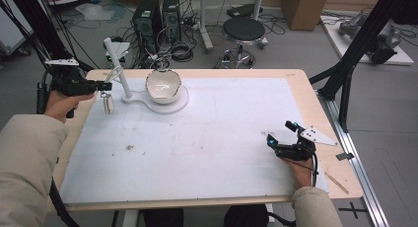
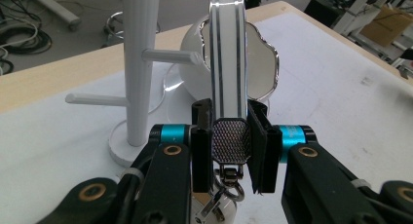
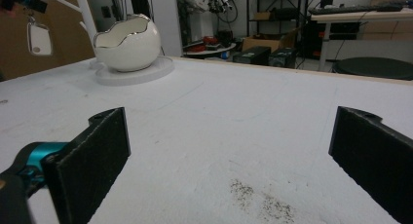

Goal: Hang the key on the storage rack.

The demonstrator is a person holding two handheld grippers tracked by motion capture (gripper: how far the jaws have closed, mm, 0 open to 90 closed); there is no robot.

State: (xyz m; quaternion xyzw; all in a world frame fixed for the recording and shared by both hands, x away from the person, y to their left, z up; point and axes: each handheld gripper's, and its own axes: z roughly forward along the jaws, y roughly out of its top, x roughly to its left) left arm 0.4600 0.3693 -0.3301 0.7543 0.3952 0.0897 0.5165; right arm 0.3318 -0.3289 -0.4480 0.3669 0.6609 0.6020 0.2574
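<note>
Your left gripper (image 1: 104, 86) pinches a striped strap (image 2: 226, 53) with a small tag (image 1: 108, 104) dangling, just beside the white peg stand (image 1: 120, 64); hanging it looks undone. Your right gripper (image 1: 282, 135) rests wide open, well apart. White mat (image 1: 197, 138), cluttered lab floor beyond.

The high view looks down on the whole table (image 1: 207, 138). The left gripper view sits very close, maybe tilted. The right gripper view, low, faces ten o'clock; all see the bowl (image 1: 162, 86).
</note>
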